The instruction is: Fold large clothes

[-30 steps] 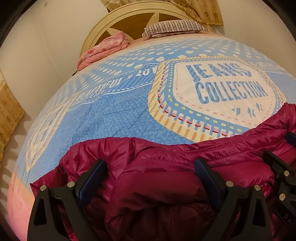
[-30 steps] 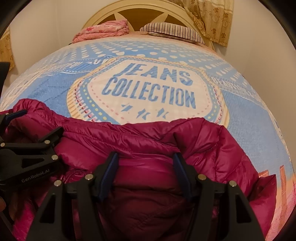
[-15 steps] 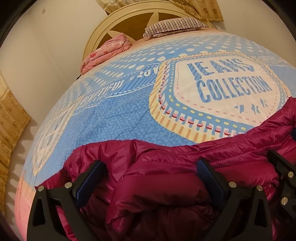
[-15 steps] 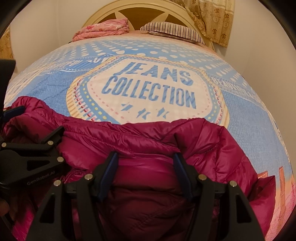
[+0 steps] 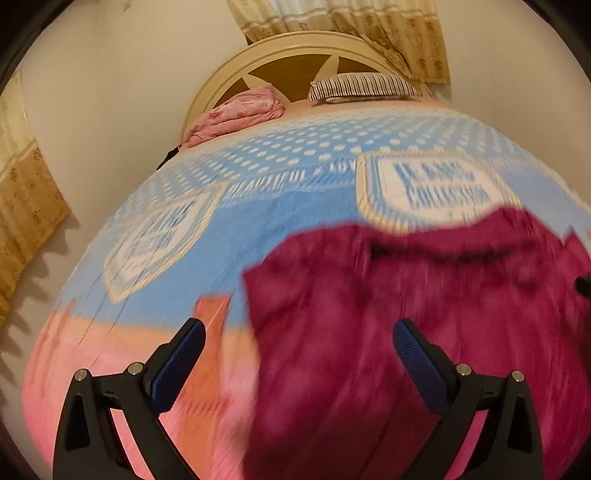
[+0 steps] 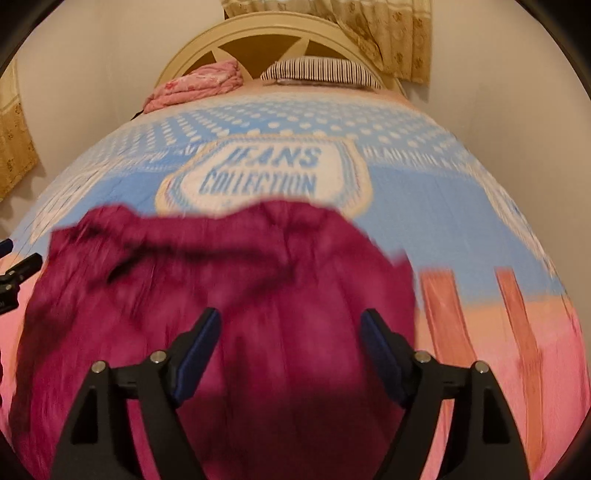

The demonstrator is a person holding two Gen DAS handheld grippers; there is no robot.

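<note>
Right wrist view: right gripper point(image 6: 290, 354) jaws just widened, nothing clamped; left gripper point(image 5: 297, 363) likewise spread, empty. Crimson quilted puffer jacket point(image 6: 229, 280) lay bunched on blue-pink printed bedspread point(image 6: 461, 206). Advised: jacket flattened before re-gripping.

Cloth jacket point(image 6: 229, 295), matt black tongs point(image 6: 291, 347)

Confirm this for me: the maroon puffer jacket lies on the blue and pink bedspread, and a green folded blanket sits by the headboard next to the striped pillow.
Not quite. The folded blanket by the headboard is pink, not green; the right wrist view shows it beside the striped pillow. The rest holds: the maroon puffer jacket lies on the blue and pink bedspread.
</note>
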